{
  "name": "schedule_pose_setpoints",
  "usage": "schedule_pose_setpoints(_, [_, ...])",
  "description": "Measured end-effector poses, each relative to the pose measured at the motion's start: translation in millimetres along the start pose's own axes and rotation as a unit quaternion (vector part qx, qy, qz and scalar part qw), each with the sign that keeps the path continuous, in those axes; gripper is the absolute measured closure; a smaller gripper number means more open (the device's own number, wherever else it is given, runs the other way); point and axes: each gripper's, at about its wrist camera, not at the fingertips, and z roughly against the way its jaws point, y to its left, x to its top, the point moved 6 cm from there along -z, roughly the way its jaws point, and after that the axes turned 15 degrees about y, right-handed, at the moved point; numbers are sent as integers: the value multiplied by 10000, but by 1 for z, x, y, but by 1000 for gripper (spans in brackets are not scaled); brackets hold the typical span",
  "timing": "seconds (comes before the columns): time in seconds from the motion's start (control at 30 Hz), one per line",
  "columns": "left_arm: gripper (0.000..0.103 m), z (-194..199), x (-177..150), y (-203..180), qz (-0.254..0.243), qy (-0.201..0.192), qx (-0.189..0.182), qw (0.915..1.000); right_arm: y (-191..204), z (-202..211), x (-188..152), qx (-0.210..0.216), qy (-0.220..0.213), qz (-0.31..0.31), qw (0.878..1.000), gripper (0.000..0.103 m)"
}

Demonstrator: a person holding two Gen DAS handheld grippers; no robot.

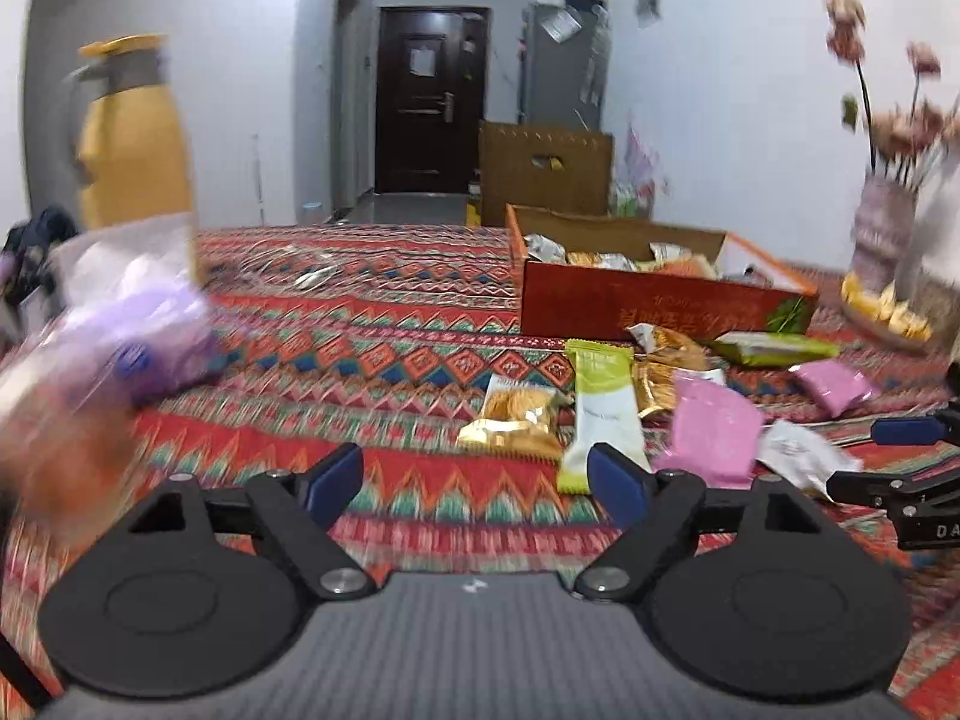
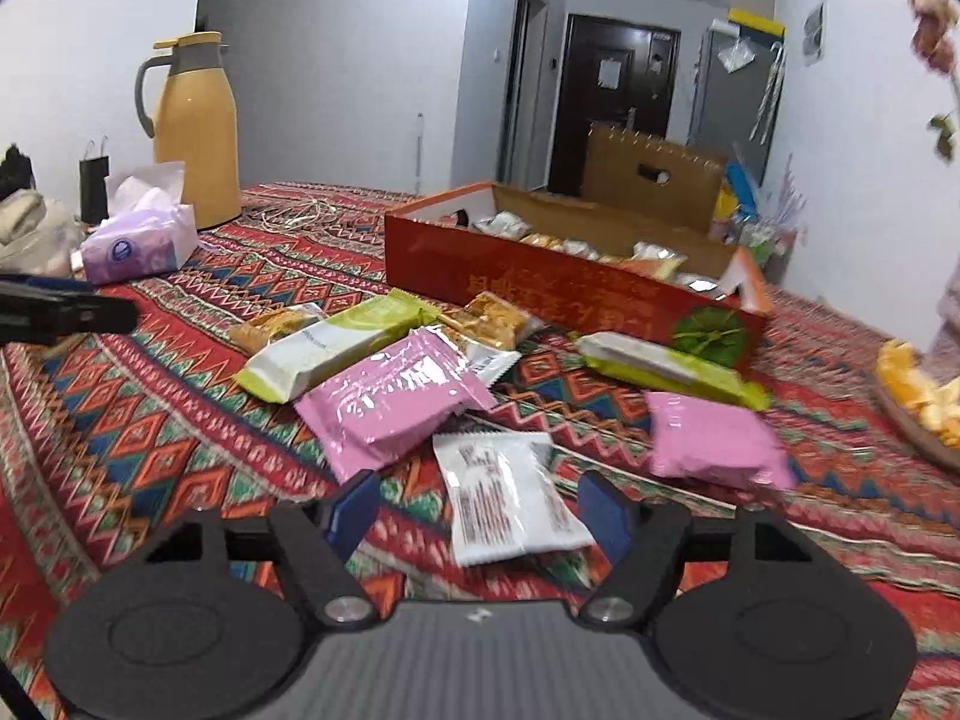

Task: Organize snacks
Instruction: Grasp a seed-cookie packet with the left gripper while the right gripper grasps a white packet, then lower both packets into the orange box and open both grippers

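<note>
Left wrist view: left gripper (image 1: 475, 483) spread wide, nothing between the pads, hovering over the patterned tablecloth (image 1: 372, 324). Snack pile at 1 o'clock: gold cracker pack (image 1: 513, 420), green-white bar (image 1: 602, 414), pink packet (image 1: 714, 429). Red snack box (image 1: 654, 300) sits behind the pile at 1 o'clock, open, packets inside. Right gripper's fingers (image 1: 900, 432) enter at 3 o'clock. Left edge heavily blurred.

Right wrist view: right gripper (image 2: 480, 507) spread, empty, the white packet (image 2: 507, 495) lying flat on the cloth between its fingers. Large pink packet (image 2: 390, 405) at 11 o'clock, second pink packet (image 2: 714, 441) at 2 o'clock, second green bar (image 2: 666, 369) against the box front. Tissue pack (image 2: 141, 240) and yellow thermos (image 2: 195, 132) at 10 o'clock.
</note>
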Motion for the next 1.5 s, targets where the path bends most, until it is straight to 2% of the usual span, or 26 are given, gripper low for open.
schedule_pose_setpoints(0.1, [19,-32,23,-6,-240,89,-87,9996,-1,-24,7,97,179,18,9998,40])
schedule_pose_setpoints(0.2, [19,-64,38,-8,-309,350,-177,9988,-4,-33,12,160,131,34,9998,41])
schedule_pose_setpoints(0.3, [22,-94,45,-9,-263,676,-266,9970,-11,-37,15,120,71,20,9999,55])
schedule_pose_setpoints(0.33, [23,-102,46,-9,-244,792,-316,9961,-13,-38,15,100,62,6,9999,56])
schedule_pose_setpoints(0.4, [27,-112,45,-11,-275,862,-386,9952,-19,-37,16,129,19,-51,9999,55])
schedule_pose_setpoints(0.43, [36,-115,44,-13,-320,900,-404,9946,-21,-36,18,152,10,-14,9999,53])
schedule_pose_setpoints(0.47, [52,-118,43,-14,-353,949,-413,9940,-22,-35,20,169,-5,50,9998,51])
schedule_pose_setpoints(0.5, [59,-117,43,-16,-405,865,-320,9949,-23,-35,22,168,-27,99,9998,44])
schedule_pose_setpoints(0.53, [60,-118,44,-17,-410,881,-271,9949,-24,-36,24,157,-52,122,9998,36])
schedule_pose_setpoints(0.57, [61,-117,44,-16,-344,923,-286,9947,-25,-38,25,152,-64,150,9998,34])
schedule_pose_setpoints(0.6, [61,-114,44,-16,-283,937,-328,9947,-27,-42,26,155,-25,198,9997,30])
schedule_pose_setpoints(0.7, [61,-100,44,-14,-173,800,-217,9964,-30,-57,25,252,205,285,9991,35])
schedule_pose_setpoints(0.77, [61,-85,42,-12,-77,723,-191,9972,-34,-58,23,490,187,96,9986,46])
schedule_pose_setpoints(0.8, [61,-78,41,-13,-33,694,-196,9974,-35,-55,21,581,171,33,9982,57])
schedule_pose_setpoints(0.93, [61,-42,22,-20,122,593,-205,9980,-35,-44,7,611,95,-121,9980,62])
schedule_pose_setpoints(1.07, [61,-8,-7,-38,376,600,-458,9964,-33,-16,-21,447,53,-287,9986,63])
schedule_pose_setpoints(1.2, [61,23,-36,-63,431,670,-806,9936,-38,23,-66,299,24,-553,9980,63])
schedule_pose_setpoints(1.33, [61,46,-61,-91,161,799,-937,9923,-42,64,-105,181,-139,-795,9966,63])
schedule_pose_setpoints(1.5, [61,74,-76,-108,-4,595,-1087,9923,-44,104,-133,9,-325,-989,9946,63])
